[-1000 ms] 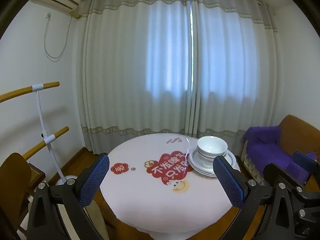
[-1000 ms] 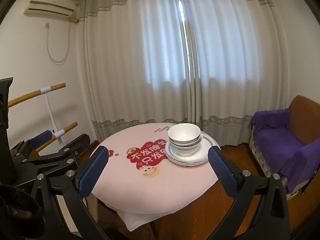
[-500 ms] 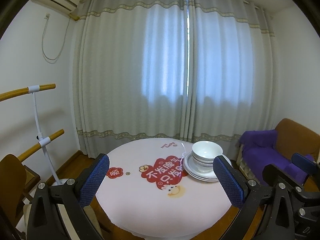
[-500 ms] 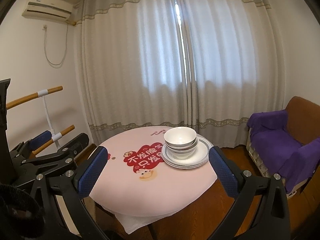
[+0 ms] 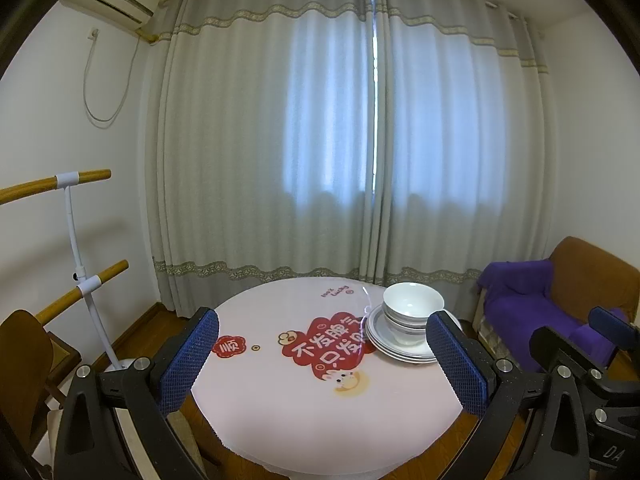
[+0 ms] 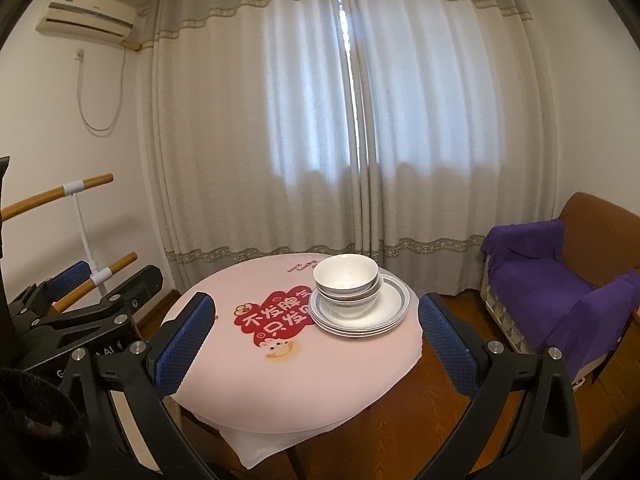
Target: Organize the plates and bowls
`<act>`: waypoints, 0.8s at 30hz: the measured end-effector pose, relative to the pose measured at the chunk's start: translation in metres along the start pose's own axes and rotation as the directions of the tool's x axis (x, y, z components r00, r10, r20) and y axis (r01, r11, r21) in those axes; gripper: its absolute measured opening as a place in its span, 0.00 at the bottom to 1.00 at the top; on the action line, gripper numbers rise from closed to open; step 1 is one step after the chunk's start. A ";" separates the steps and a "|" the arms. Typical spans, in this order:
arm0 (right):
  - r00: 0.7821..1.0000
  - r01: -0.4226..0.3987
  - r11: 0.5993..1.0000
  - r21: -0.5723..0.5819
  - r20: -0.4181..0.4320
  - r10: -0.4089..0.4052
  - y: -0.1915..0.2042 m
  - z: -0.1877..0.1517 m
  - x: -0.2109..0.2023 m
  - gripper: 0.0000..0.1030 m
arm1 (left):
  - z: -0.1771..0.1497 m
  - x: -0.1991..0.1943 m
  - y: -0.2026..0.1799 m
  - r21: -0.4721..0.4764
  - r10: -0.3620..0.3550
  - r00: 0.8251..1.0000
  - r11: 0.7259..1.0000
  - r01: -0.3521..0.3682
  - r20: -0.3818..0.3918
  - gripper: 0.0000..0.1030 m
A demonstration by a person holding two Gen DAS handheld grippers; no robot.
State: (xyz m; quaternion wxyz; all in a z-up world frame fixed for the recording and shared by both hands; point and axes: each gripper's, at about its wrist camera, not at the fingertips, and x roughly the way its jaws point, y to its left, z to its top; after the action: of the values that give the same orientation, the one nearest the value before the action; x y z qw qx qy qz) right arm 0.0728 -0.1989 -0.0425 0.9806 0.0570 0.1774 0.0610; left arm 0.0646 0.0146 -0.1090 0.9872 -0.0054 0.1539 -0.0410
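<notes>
Left gripper [image 5: 322,354]: jaws spread wide, nothing held. Right gripper [image 6: 316,340]: jaws spread wide, nothing held. Both held short of round table [image 6: 280,384]. Three nested bowls [image 6: 346,285] seen stacked on plates [image 6: 390,304], three or four counted, at table's far right. Sofa [image 6: 592,248] set beyond.

Straight ahead of the tongs stands a round table under a pink cloth printed with a red cartoon badge [image 5: 304,392]. Beyond it hang pale grey pleated curtains [image 5: 344,152]. Far right sits a brown armchair draped in purple fabric [image 6: 560,264]; upper left, a white wall air conditioner [image 6: 86,20].
</notes>
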 end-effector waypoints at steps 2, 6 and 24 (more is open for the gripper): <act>1.000 -0.001 1.000 0.000 -0.002 0.001 0.000 0.000 0.000 1.00 | -0.001 0.000 0.000 0.001 -0.001 1.000 1.000 0.001 0.001 1.00; 1.000 -0.001 1.000 -0.001 -0.002 0.001 0.000 0.000 0.000 1.00 | -0.001 0.001 -0.002 0.003 -0.001 1.000 1.000 0.001 0.003 1.00; 1.000 -0.001 1.000 0.000 -0.003 0.001 0.000 0.000 -0.001 1.00 | -0.004 0.005 -0.003 0.004 0.000 1.000 1.000 0.000 0.011 1.00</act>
State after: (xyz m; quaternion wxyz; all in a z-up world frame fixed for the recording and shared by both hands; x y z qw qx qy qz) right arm 0.0724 -0.1986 -0.0420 0.9803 0.0569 0.1787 0.0617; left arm 0.0682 0.0109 -0.1145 0.9880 -0.0035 0.1485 -0.0414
